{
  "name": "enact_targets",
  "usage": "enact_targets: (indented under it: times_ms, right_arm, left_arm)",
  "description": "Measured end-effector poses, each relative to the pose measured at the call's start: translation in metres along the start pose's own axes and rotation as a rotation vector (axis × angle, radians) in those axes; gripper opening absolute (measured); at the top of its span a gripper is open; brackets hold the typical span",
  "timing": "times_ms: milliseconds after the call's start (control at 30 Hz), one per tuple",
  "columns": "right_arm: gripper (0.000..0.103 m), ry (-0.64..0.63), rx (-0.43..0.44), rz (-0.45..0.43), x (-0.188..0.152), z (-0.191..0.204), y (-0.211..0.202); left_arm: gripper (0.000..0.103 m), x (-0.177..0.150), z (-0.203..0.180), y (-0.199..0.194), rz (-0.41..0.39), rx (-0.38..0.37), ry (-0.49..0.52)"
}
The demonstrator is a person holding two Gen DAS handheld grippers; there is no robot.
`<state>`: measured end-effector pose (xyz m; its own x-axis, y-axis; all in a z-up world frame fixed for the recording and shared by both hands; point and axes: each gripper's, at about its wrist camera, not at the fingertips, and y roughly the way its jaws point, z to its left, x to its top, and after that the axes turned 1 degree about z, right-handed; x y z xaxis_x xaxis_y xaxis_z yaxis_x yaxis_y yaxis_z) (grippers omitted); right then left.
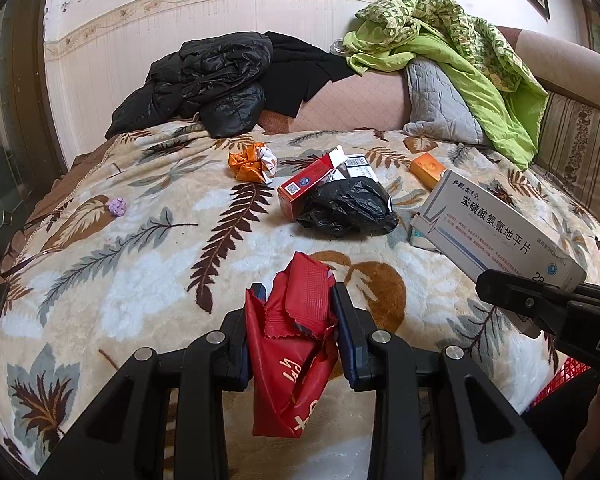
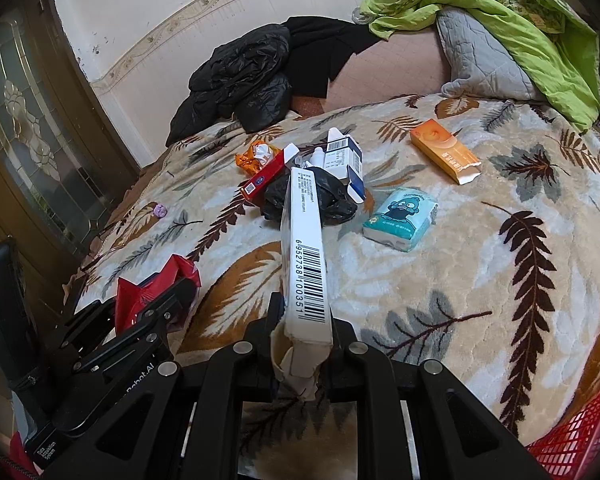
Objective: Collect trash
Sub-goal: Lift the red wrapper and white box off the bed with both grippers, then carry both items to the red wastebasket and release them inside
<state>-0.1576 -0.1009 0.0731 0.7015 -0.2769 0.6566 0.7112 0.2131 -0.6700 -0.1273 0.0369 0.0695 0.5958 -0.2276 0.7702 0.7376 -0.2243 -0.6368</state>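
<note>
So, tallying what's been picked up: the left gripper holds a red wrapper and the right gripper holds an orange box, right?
Not quite. The left gripper does hold the red wrapper, but the right gripper holds a white box, as the right wrist view shows. The orange box lies on the blanket.

White medicine box [image 2: 306,256]: barcode 6952738100351, "苯磺酸氨氯地平片".

A crinkled glossy red foil wrapper [image 1: 296,344] sits near; a smooth white cardboard medicine box [image 2: 306,256] shows matt print. The fluffy leaf-patterned fleece blanket [image 1: 140,264] looks soft; the far black plastic bag [image 1: 346,208] shines.
</note>
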Motion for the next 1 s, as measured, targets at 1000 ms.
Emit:
enact_targets:
  times_ms: [1000]
  right_arm:
    - [0.016, 0.032, 0.004, -0.043, -0.001, -0.006, -0.025]
  left_arm:
    - [0.032, -0.005, -0.003, 0.0, 0.004, -0.012, -0.003]
